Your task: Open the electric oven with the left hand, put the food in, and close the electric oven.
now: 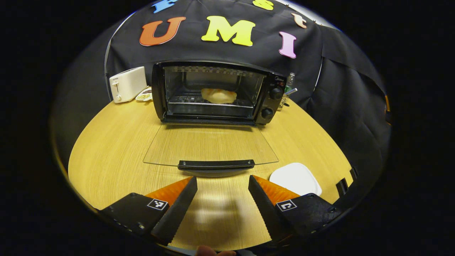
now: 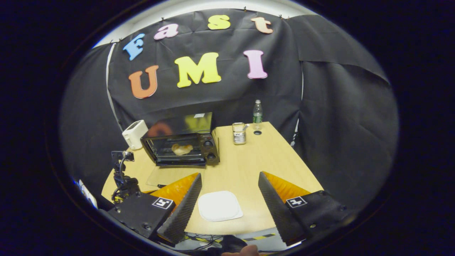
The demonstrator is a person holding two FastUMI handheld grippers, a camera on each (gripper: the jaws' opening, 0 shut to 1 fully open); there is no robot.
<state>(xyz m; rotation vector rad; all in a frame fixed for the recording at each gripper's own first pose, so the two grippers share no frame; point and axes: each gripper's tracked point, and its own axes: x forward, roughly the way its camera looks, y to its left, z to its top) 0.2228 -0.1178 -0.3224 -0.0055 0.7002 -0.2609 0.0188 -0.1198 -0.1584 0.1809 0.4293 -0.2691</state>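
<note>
The black electric oven (image 1: 213, 92) stands open at the back of the wooden table. Its glass door (image 1: 209, 144) lies flat toward me, with the black handle (image 1: 216, 164) at the front edge. A pale piece of food (image 1: 218, 95) rests on the rack inside. My left gripper (image 1: 222, 181) is open and holds nothing, its tips just short of the handle and apart from it. In the right gripper view the oven (image 2: 181, 144) sits farther off with the food (image 2: 182, 148) inside. My right gripper (image 2: 230, 176) is open over a white plate (image 2: 219, 205) that carries nothing.
A white toaster (image 1: 128, 84) stands left of the oven and a bottle (image 1: 289, 83) to its right. The white plate (image 1: 295, 179) lies near the front right. A metal tin (image 2: 239, 133) and the bottle (image 2: 257, 112) stand at the table's back. A black cabled device (image 2: 122, 179) sits left of the door.
</note>
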